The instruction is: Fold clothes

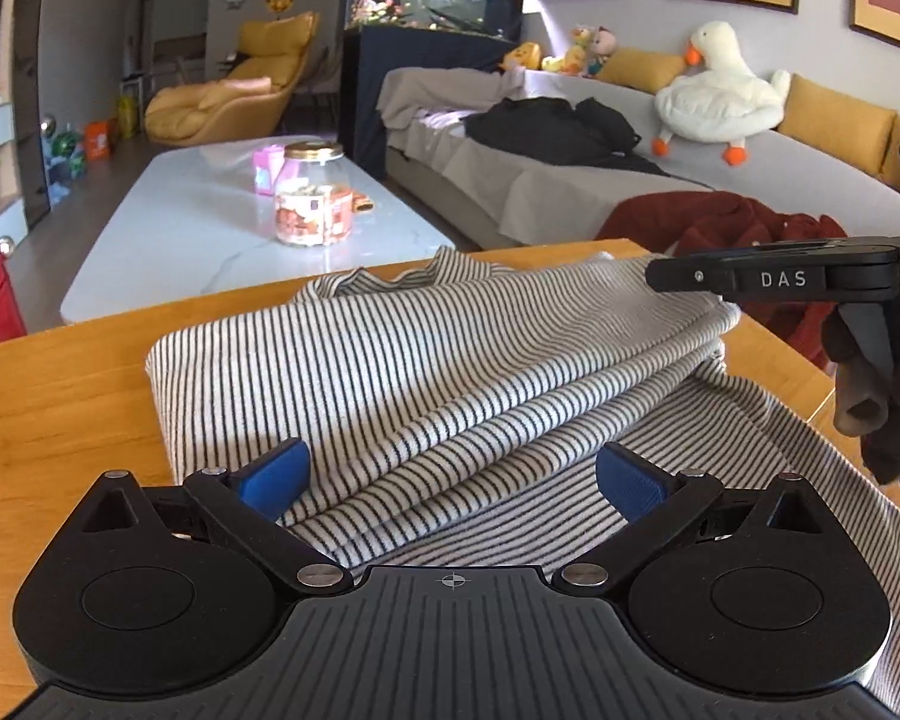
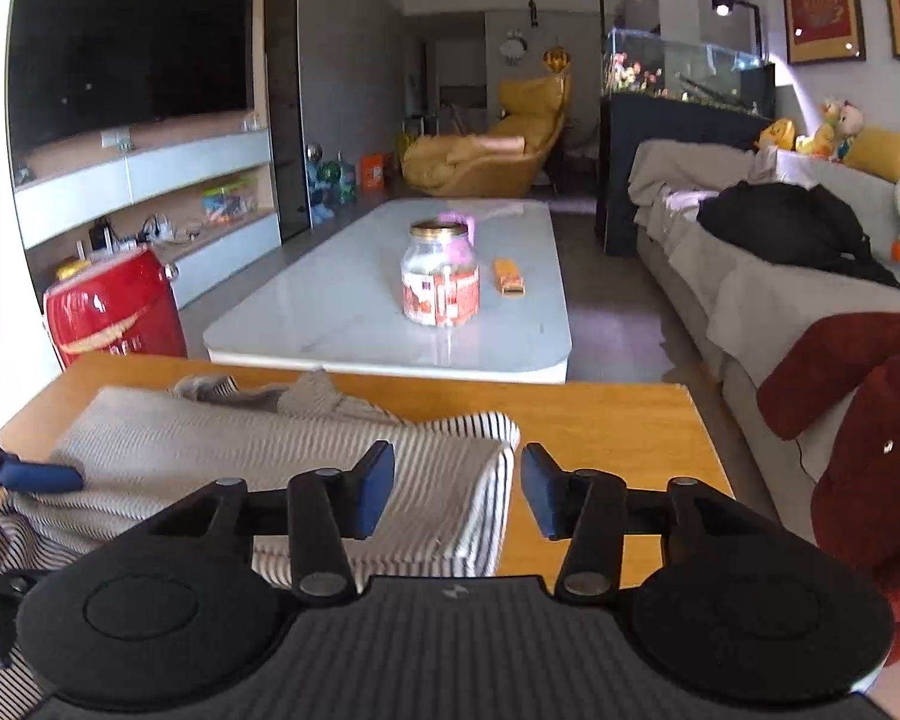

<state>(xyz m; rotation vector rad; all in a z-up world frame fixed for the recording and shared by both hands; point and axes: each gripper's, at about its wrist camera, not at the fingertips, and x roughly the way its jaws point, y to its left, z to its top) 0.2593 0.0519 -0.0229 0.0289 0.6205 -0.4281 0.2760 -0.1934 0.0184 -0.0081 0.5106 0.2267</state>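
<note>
A black-and-white striped garment (image 1: pixel 426 372) lies partly folded on the wooden table (image 1: pixel 60 408). My left gripper (image 1: pixel 453 480) is open, its blue pads either side of the garment's near folds. In the left wrist view the right gripper (image 1: pixel 660 276) reaches in from the right over the garment's far right corner. In the right wrist view the right gripper (image 2: pixel 457 489) is open, its jaws apart around the garment's (image 2: pixel 270 456) right folded edge. The left gripper's blue pad (image 2: pixel 42 476) shows at the left.
A dark red garment (image 2: pixel 858 420) hangs off the sofa (image 1: pixel 690 180) to the right of the table. Beyond the table stands a white coffee table (image 2: pixel 342 312) with a glass jar (image 2: pixel 440 276). A red can-shaped object (image 2: pixel 114 318) stands at the left.
</note>
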